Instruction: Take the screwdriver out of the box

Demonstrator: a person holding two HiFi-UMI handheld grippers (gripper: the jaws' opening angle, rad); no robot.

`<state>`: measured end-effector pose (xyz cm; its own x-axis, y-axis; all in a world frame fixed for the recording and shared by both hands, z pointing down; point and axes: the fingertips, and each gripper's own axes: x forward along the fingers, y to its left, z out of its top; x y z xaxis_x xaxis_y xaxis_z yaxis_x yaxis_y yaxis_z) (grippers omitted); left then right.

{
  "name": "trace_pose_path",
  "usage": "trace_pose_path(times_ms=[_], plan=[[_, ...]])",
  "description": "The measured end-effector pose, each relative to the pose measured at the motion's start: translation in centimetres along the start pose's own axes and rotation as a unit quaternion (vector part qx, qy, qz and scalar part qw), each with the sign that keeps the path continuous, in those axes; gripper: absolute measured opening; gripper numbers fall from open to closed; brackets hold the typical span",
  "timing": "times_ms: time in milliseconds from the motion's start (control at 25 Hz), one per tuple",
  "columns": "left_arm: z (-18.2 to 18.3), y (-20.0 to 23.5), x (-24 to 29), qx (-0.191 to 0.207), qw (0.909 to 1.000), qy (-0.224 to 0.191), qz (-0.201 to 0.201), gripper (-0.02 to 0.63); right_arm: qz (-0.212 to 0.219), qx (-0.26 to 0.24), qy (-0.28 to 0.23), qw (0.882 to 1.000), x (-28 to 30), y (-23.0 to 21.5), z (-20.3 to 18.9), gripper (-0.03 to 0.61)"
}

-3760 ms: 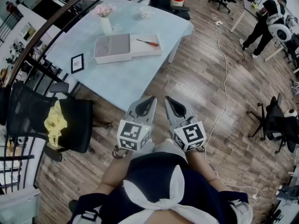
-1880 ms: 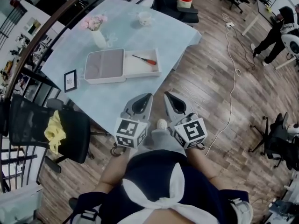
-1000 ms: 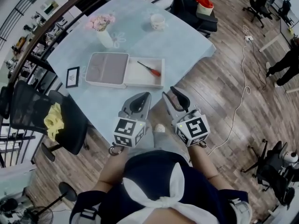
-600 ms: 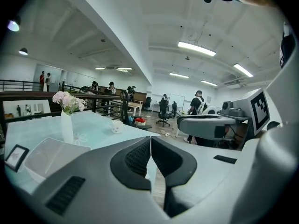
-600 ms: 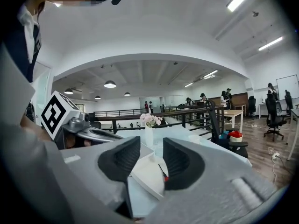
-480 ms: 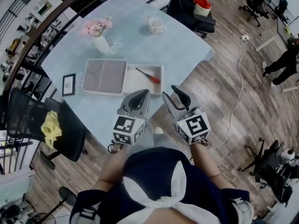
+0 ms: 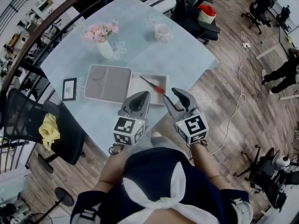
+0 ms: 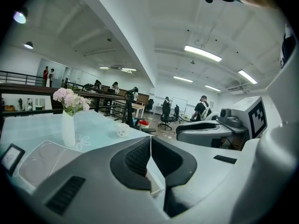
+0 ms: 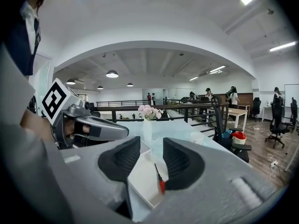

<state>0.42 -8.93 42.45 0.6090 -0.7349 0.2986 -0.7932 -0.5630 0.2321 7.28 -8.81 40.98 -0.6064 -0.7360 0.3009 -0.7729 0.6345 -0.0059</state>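
Observation:
A shallow white box (image 7: 150, 77) lies open on the pale blue table (image 7: 140, 50), its grey lid (image 7: 107, 82) flat to the left. Inside lies the screwdriver (image 7: 152, 84), with a thin shaft and a red handle. Both grippers hover side by side at the table's near edge, just short of the box. My left gripper (image 7: 140, 97) is shut, its pads (image 8: 140, 157) meeting with nothing between them. My right gripper (image 7: 180, 96) is open and empty. In the right gripper view the screwdriver (image 9: 160, 180) shows through the gap between the pads (image 9: 182, 162), down in the box (image 9: 140, 178).
On the table stand a vase of pink flowers (image 7: 103, 43), a cup (image 7: 162, 31) and a small picture frame (image 7: 69, 88). A black chair with a yellow cloth (image 7: 46, 127) is at the left. Another chair (image 7: 198, 13) is beyond the table, and a cable (image 7: 238, 92) runs over the wooden floor.
Both grippers have moved forward to the table's near edge, so the box and screwdriver now lie just ahead of them. The right jaws stand a little wider.

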Motion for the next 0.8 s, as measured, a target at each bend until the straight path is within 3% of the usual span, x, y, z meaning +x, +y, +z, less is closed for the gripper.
trace_pose_path(times_ms=[800], plan=[[-2.9, 3.0, 2.6, -0.013, 0.9988, 0.047, 0.004, 0.020, 0.036, 0.008, 0.093, 0.995, 5.1, -2.0, -5.0, 0.153]])
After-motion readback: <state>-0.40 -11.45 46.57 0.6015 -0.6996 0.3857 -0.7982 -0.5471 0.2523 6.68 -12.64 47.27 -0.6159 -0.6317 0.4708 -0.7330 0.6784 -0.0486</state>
